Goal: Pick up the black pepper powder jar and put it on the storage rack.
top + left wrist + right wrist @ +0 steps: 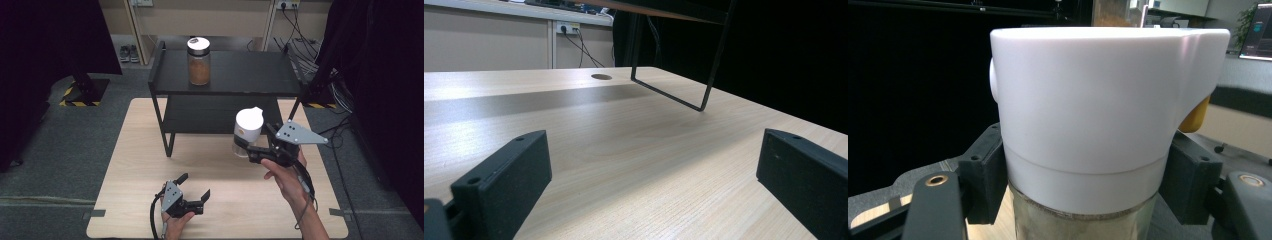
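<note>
A glass jar with a tall white lid (pixel 247 131) hangs above the table in front of the black shelf unit (pixel 225 75). My right gripper (pixel 248 150) is shut on it, pads (pixel 982 175) pressing its sides just under the white lid (pixel 1098 115). A yellow tab (pixel 1196 116) shows beside the lid. A second jar (pixel 199 61), holding brown powder under a silver lid, stands on the shelf's top at the left. My left gripper (pixel 194 186) rests low at the table's front edge, open, with nothing between its fingers (pixel 504 185).
The light wooden table (pixel 140 165) carries the two-level black shelf, whose thin metal leg (pixel 684 100) stands ahead of the left gripper. A round cable hole (pixel 601 77) is in the tabletop. Dark curtains, cables and grey floor surround the table.
</note>
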### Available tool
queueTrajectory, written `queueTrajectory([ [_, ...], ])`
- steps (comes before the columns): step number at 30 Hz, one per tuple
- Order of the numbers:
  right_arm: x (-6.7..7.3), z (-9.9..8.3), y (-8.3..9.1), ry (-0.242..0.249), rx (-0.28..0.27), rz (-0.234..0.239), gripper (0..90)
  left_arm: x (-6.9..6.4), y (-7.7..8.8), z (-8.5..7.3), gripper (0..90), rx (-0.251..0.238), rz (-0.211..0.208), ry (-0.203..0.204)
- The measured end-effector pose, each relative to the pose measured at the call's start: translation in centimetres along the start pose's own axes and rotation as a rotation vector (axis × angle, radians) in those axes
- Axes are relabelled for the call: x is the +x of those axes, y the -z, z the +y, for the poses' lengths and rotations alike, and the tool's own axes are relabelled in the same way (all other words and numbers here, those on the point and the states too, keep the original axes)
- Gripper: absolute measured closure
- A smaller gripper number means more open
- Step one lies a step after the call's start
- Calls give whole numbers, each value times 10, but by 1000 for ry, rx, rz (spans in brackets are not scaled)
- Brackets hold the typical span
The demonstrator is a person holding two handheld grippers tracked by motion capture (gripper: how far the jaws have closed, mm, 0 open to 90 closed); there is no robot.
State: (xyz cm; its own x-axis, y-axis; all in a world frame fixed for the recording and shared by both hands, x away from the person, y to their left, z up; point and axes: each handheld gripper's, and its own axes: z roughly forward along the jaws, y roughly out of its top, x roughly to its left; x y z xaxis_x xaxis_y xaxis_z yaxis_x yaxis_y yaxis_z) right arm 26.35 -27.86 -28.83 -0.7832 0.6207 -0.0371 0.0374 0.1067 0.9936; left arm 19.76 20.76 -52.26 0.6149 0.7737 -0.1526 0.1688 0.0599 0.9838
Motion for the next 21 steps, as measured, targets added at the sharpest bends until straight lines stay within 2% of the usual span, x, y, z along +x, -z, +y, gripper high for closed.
queueTrajectory([
  [7,-4,19,-8,-4,-11,0,307,0,0,0,3,0,-2,-1],
  [16,-11,49,-17,11,-18,-23,307,0,0,-1,3,-3,-4,3],
  [21,-18,63,-23,-10,-28,-20,307,1,0,0,3,-2,-5,2],
])
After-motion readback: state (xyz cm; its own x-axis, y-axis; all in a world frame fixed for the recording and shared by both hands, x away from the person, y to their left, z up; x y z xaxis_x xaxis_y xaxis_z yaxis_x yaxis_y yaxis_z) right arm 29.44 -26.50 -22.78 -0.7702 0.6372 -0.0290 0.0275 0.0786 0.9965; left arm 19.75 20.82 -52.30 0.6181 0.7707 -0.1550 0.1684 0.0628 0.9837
